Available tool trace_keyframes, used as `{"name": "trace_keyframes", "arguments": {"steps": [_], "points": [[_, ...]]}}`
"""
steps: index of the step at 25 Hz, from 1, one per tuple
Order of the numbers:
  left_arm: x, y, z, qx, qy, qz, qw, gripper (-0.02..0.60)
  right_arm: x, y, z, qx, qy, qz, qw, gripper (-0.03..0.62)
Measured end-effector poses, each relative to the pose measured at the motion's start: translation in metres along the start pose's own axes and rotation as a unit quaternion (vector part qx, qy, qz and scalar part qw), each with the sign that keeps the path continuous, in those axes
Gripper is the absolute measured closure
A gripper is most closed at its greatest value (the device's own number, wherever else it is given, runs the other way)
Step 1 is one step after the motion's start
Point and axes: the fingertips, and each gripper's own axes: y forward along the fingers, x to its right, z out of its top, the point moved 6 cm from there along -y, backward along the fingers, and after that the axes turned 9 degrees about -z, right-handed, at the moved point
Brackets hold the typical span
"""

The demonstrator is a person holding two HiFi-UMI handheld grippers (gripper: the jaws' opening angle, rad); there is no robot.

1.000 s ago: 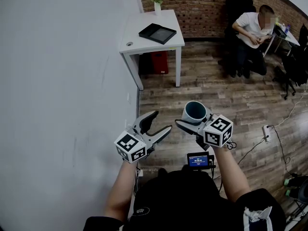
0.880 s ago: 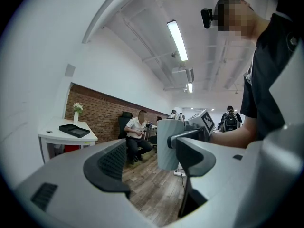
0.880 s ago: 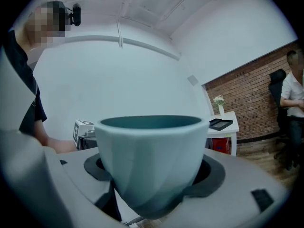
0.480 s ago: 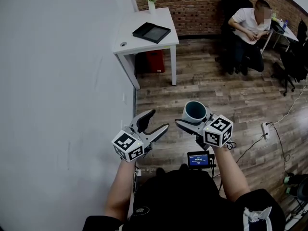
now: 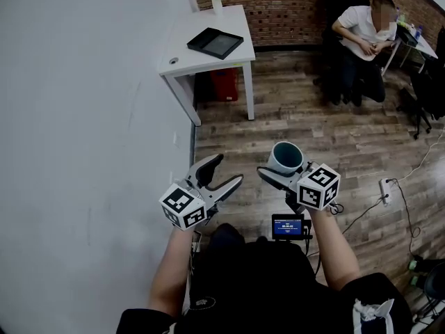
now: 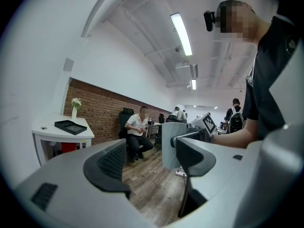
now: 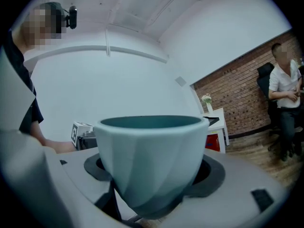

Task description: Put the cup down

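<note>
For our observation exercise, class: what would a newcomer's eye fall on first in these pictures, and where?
The teal cup, upright and clamped by the right gripper in mid-air above the wooden floor, draws the eye first. Beside it, the left gripper gapes open and empty. Farther off, a white table bearing a black tray stands by the brick wall, where a person sits.

white table point(image 5: 201, 65): black tray point(image 5: 215, 42), flower vase point(image 5: 216, 2) | red bin point(image 5: 224, 85) beneath | seated person point(image 5: 365, 37) by brick wall point(image 5: 285, 5)
</note>
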Motion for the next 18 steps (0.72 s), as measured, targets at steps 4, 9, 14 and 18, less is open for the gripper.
{"name": "trace_keyframes", "arguments": {"steps": [4,9,14,18], "points": [[-0.019,0.014,0.002,0.001,-0.004,-0.001,1.0000,0.247,0.022,0.009,0.004,0.000,0.013,-0.008,1.000,0.195],[-0.066,0.030,0.001,0.014,-0.015,-0.012,0.9997,0.247,0.049,0.043,0.010,-0.012,0.011,-0.015,1.000,0.195],[-0.139,0.050,0.009,0.015,-0.022,-0.022,0.9994,0.247,0.084,0.097,0.031,-0.019,0.011,-0.027,0.999,0.195],[-0.203,0.058,0.028,0.018,-0.009,-0.034,0.9992,0.247,0.111,0.156,0.060,-0.010,0.014,-0.035,0.999,0.195]]}}
